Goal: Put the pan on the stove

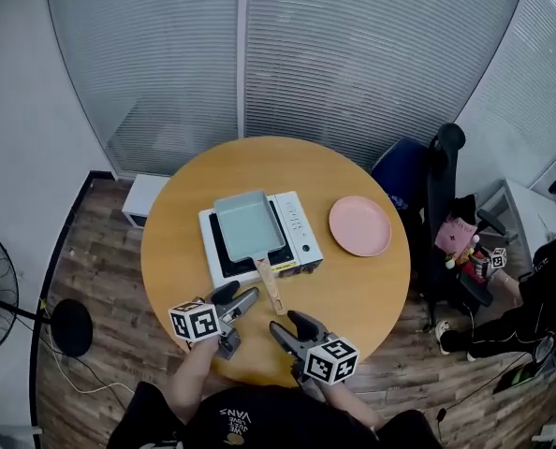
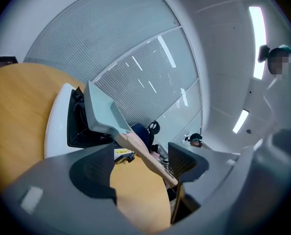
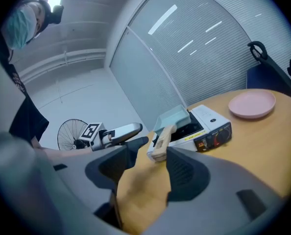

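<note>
Left gripper (image 1: 244,291) and right gripper (image 1: 283,324): jaws wide apart, holding nothing, either side of handle (image 1: 270,285); pan (image 1: 245,224) seated on stove (image 1: 297,227); placement judged complete, next draw clear without nudging the handle.

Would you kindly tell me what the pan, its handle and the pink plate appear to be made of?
The pan looks like coated metal: matte grey-green, thin straight walls. Its handle looks like bare pale wood, tan and dull. The plate is evenly pink and smooth; plastic or glazed ceramic, I cannot tell which.
</note>
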A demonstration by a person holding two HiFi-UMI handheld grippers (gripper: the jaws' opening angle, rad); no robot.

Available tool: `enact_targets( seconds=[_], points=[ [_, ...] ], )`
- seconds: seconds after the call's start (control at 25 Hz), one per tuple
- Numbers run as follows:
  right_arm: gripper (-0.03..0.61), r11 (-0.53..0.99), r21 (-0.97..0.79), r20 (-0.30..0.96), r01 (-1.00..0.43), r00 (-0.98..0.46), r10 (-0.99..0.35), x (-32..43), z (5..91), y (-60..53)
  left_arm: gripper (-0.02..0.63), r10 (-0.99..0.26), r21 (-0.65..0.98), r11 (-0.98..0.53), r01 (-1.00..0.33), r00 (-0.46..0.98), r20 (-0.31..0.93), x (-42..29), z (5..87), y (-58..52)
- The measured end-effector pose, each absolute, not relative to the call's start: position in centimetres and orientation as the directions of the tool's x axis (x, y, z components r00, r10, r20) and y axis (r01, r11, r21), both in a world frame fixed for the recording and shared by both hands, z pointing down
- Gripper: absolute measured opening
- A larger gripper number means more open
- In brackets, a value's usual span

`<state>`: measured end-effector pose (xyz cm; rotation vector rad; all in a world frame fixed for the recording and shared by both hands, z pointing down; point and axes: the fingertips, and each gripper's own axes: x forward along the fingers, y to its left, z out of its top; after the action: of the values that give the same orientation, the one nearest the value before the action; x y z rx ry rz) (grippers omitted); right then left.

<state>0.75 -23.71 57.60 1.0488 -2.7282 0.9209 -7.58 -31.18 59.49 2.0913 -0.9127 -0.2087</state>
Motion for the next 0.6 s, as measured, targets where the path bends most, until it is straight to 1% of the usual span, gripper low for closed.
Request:
enact_targets(
  seconds=[0.2, 0.4, 0.44, 0.52, 0.6],
  points=[
    [0.224, 0.656, -0.475, 0.263, -0.586, -0.806, -0.530, 1.8, 56.6, -22.6, 0.331, -0.763, 0.699, -0.371, -0.611, 0.630, 0.145, -8.1, 57.7, -29.0],
    [0.222, 0.715, -0.423, 0.247, -0.557, -0.830, -0.500, 4.0, 55.0, -20.8, 0.325, -0.816, 0.644, -0.384, -0.662, 0.569, 0.097, -6.3, 55.5, -25.7],
    [0.214, 0.724, -0.416, 0.244, -0.551, -0.834, -0.495, 4.5, 54.8, -20.3, 0.319, -0.824, 0.634, -0.386, -0.670, 0.559, 0.090, -5.8, 55.0, -25.0],
    [0.177, 0.738, -0.401, 0.247, -0.543, -0.839, -0.484, 5.5, 54.7, -19.1, 0.277, -0.837, 0.613, -0.385, -0.690, 0.540, 0.083, -4.8, 54.4, -23.5],
    [0.140, 0.746, -0.395, 0.250, -0.537, -0.844, -0.475, 6.4, 54.8, -17.9, 0.212, -0.854, 0.586, -0.375, -0.719, 0.514, 0.084, -4.1, 54.1, -21.9]
  ],
)
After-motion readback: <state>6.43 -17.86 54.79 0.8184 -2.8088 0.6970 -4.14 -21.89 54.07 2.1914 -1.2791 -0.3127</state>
